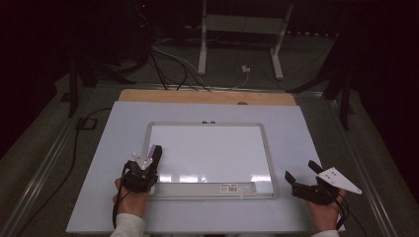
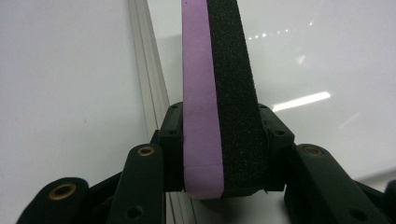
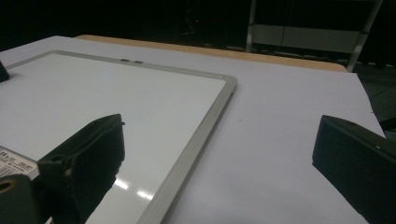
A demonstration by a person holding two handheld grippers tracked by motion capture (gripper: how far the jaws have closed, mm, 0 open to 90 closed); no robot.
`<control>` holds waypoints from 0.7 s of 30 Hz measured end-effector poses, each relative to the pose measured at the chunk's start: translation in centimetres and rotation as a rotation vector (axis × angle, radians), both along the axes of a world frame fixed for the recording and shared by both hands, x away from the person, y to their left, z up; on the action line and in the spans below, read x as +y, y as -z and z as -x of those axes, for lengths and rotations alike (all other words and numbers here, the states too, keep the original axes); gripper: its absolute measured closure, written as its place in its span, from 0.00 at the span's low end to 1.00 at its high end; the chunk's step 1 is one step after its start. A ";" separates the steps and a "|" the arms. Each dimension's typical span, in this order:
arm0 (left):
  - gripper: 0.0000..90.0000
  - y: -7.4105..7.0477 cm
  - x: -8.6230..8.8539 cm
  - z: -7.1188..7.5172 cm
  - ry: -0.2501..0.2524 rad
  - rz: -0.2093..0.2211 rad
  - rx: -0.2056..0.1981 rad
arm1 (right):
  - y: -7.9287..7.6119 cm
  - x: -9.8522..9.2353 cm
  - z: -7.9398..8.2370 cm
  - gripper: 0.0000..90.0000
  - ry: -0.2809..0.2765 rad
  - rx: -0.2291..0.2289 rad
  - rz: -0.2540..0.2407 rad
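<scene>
Clamped across its sides in the left gripper (image 2: 219, 154), the light, squashy whiteboard eraser (image 2: 219, 93) needs only gentle pressure.

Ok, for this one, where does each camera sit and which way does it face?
High view: above the person's side, looking forward and down on the whiteboard; both hands and grippers show.
Left gripper view: rides the left gripper, looking along jaws shut on the eraser.
Right gripper view: rides the right gripper, facing the board's corner past open jaws.
All three views show the whiteboard.

One whiteboard (image 1: 212, 153), one eraser (image 2: 219, 107), two tools (image 1: 148, 165), one table (image 1: 296, 128)
</scene>
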State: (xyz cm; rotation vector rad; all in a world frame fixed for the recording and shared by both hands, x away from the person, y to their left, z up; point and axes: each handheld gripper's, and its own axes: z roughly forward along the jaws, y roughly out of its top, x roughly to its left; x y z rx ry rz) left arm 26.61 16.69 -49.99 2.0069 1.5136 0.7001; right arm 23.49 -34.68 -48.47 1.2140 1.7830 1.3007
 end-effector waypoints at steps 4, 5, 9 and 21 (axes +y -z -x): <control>0.70 -0.1 0.1 1.0 -0.002 0.004 0.005 | 0.0 0.1 0.0 0.02 -0.002 0.002 0.001; 0.70 -0.1 0.1 1.3 -0.003 0.005 0.005 | 0.0 0.1 0.0 0.02 -0.002 0.001 0.001; 0.70 -0.1 0.1 2.2 -0.001 0.012 0.011 | 0.0 0.1 0.0 0.02 -0.003 0.001 0.000; 0.66 -0.4 0.0 4.1 0.030 0.062 0.032 | 0.0 0.3 -0.1 0.02 -0.008 0.003 0.005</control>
